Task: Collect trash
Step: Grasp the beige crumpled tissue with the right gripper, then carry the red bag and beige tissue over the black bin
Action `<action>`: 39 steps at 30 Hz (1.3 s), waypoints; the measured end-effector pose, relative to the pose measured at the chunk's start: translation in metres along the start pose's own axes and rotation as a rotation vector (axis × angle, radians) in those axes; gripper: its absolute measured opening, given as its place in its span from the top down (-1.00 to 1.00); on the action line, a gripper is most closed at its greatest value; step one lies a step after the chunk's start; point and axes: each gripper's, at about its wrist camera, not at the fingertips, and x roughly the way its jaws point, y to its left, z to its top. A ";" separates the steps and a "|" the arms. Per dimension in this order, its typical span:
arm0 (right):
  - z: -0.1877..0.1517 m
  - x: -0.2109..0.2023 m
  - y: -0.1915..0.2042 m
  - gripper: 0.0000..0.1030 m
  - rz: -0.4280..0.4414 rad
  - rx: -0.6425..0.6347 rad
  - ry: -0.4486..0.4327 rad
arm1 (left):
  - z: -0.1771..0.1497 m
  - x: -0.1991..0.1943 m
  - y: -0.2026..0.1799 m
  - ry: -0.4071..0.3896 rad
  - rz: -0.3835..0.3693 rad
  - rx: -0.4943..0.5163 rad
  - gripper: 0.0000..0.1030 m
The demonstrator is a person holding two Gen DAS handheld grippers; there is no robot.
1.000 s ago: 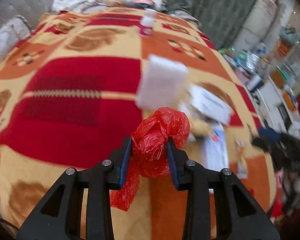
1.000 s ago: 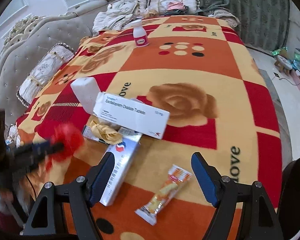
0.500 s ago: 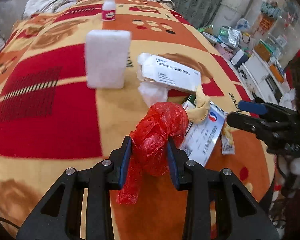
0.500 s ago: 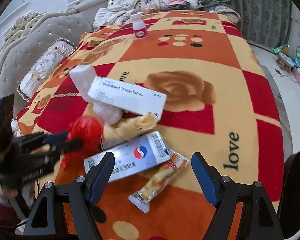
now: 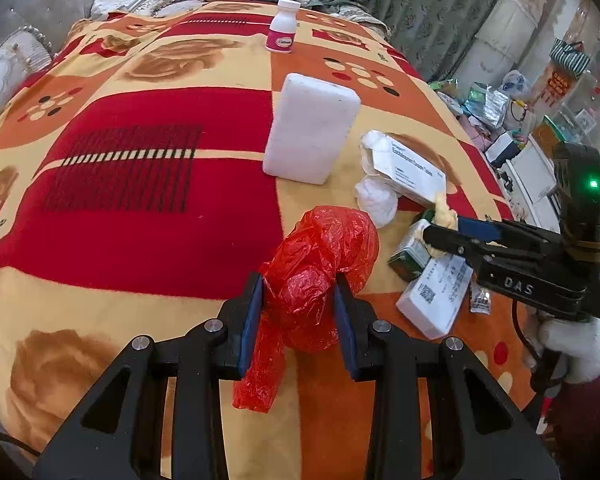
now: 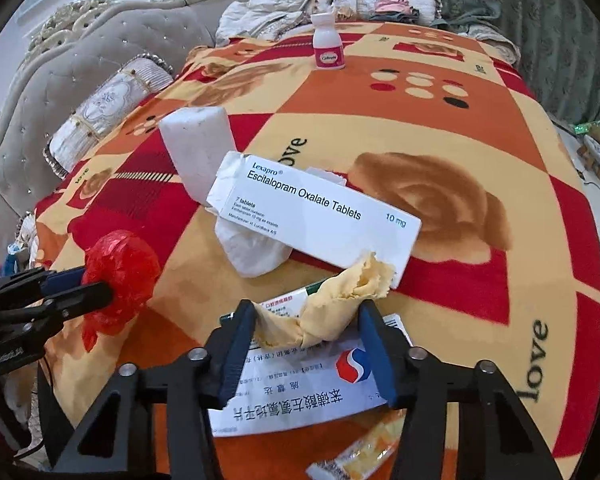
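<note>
Right wrist view shows your right tool (image 6: pixel 306 334) straddling the soft, light yellow wrapper (image 6: pixel 332 302) atop the bed's boxes, not yet pinching, so take its twisted middle, while your left tool (image 5: pixel 298 306) clamps the crinkly red bag (image 5: pixel 320 268).

A home bedroom: patterned blanket (image 6: pixel 440 128) over a bed, tufted headboard (image 6: pixel 60 80) (grey, button-studded) and pillows (image 6: pixel 108 108) beside it.

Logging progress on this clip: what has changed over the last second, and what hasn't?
The right hand-held gripper moved forward over the pile; its fingers now straddle the crumpled yellow wrapper, apparently not yet clamped. The left hand-held gripper swung toward the pile, keeping its grip on the red plastic bag. The white foam block and small pill bottle stayed put.
</note>
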 end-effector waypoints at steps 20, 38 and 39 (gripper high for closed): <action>-0.037 -0.083 -0.043 0.61 -0.029 0.020 -0.114 | 0.017 0.001 -0.120 -0.027 -0.112 0.145 0.38; -0.106 -0.157 -0.163 0.61 -0.185 0.230 -0.173 | 0.018 0.040 -0.267 0.007 -0.182 0.338 0.38; -0.110 -0.159 -0.170 0.61 -0.193 0.241 -0.173 | 0.018 0.042 -0.272 0.009 -0.184 0.345 0.38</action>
